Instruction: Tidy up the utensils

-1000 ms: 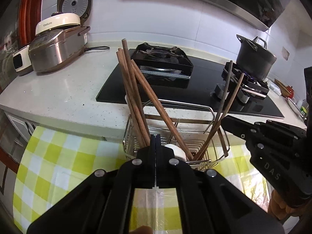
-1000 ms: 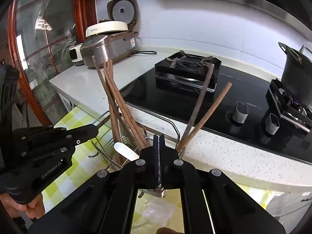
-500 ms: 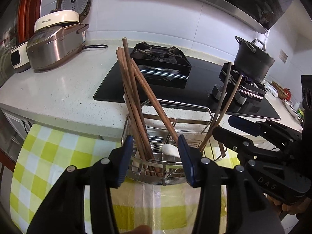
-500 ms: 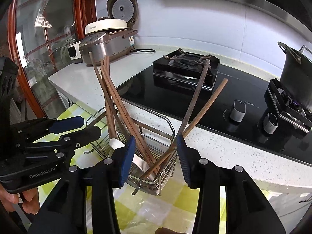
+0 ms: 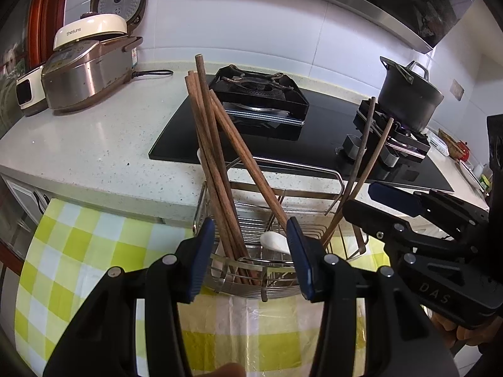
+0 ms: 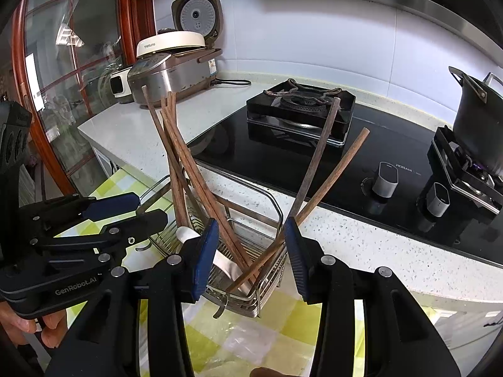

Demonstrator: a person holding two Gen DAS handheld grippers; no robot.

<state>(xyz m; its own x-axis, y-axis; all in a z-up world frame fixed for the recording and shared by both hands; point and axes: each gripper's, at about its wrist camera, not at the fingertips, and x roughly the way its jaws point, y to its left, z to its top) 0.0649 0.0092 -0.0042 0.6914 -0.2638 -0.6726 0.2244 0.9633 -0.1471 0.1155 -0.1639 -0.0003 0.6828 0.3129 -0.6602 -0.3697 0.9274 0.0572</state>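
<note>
A wire utensil basket (image 5: 341, 177) (image 6: 267, 275) stands on the yellow checked cloth (image 5: 94, 251). Several brown wooden chopsticks (image 5: 209, 144) (image 6: 176, 154) lean left in it; two more (image 5: 366, 169) (image 6: 327, 172) lean right. A white spoon (image 5: 275, 240) (image 6: 185, 234) lies inside. My left gripper (image 5: 250, 251) is open and empty just in front of the basket; it shows at the left in the right wrist view (image 6: 138, 207). My right gripper (image 6: 251, 254) is open and empty at the basket's near side; it shows at the right in the left wrist view (image 5: 367, 198).
Behind the basket runs a speckled white counter (image 5: 94, 144) with a black gas hob (image 5: 276, 119). A dark pot (image 5: 408, 94) sits on the right burner. A rice cooker (image 5: 88, 69) stands at the back left. A glass door (image 6: 63, 78) is at the far left.
Both grippers were shut a second ago and have opened. Both have drawn back slightly from the basket. The chopsticks and spoon have not moved.
</note>
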